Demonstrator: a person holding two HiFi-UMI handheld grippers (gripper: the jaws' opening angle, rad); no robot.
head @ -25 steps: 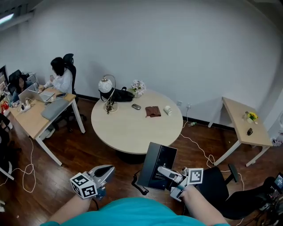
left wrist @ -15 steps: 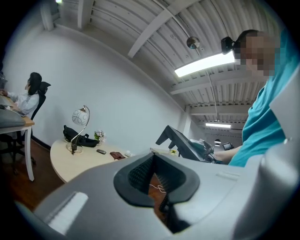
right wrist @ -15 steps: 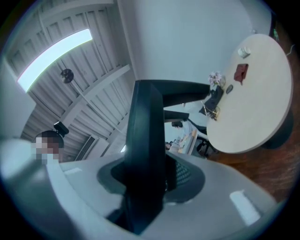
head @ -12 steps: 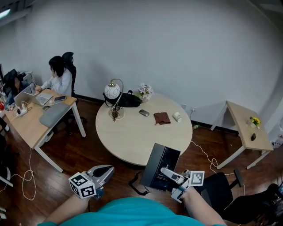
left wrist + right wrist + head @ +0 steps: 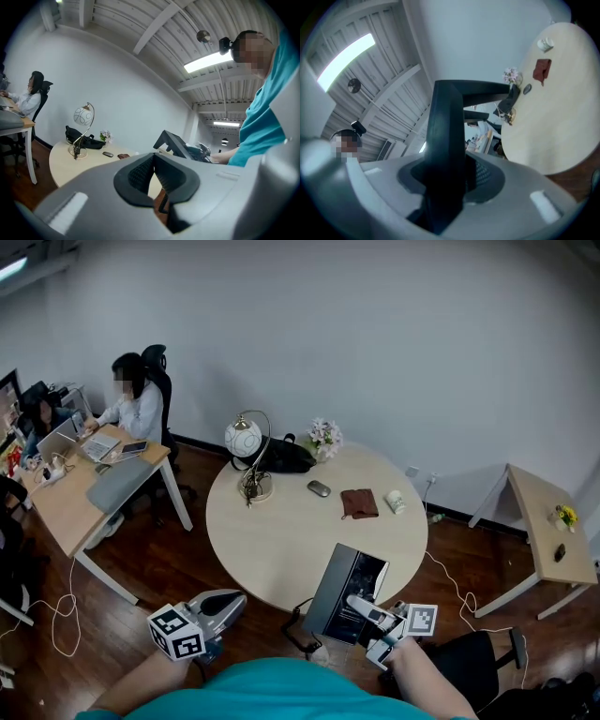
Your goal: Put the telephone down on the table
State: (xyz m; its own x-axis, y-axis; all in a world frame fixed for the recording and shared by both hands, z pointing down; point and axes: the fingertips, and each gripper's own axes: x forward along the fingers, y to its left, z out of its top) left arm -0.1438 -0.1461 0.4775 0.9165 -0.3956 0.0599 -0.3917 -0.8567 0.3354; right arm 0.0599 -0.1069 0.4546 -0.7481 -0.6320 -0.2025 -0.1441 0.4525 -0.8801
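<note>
The black telephone (image 5: 349, 592) is a flat slab held tilted in the air, its top edge over the near rim of the round beige table (image 5: 272, 540). My right gripper (image 5: 361, 607) is shut on its lower right side. In the right gripper view the telephone (image 5: 447, 126) stands as a dark bar clamped between the jaws, with the table (image 5: 555, 126) ahead. My left gripper (image 5: 225, 604) hovers at the lower left, shut and empty, well short of the table. In the left gripper view the pads (image 5: 140, 176) meet, and the telephone (image 5: 174, 143) shows to the right.
On the table's far side stand a globe lamp (image 5: 245, 442), a black bag (image 5: 283, 457), flowers (image 5: 325, 434), a mouse (image 5: 319, 488), a brown cloth (image 5: 359, 503) and a white cup (image 5: 395, 501). A person (image 5: 139, 407) sits at a desk (image 5: 84, 498) on the left. A small table (image 5: 547, 531) stands on the right.
Both grippers and the telephone have come closer to the round table. The telephone's top edge now overlaps the table's near rim. The grip has not changed.
</note>
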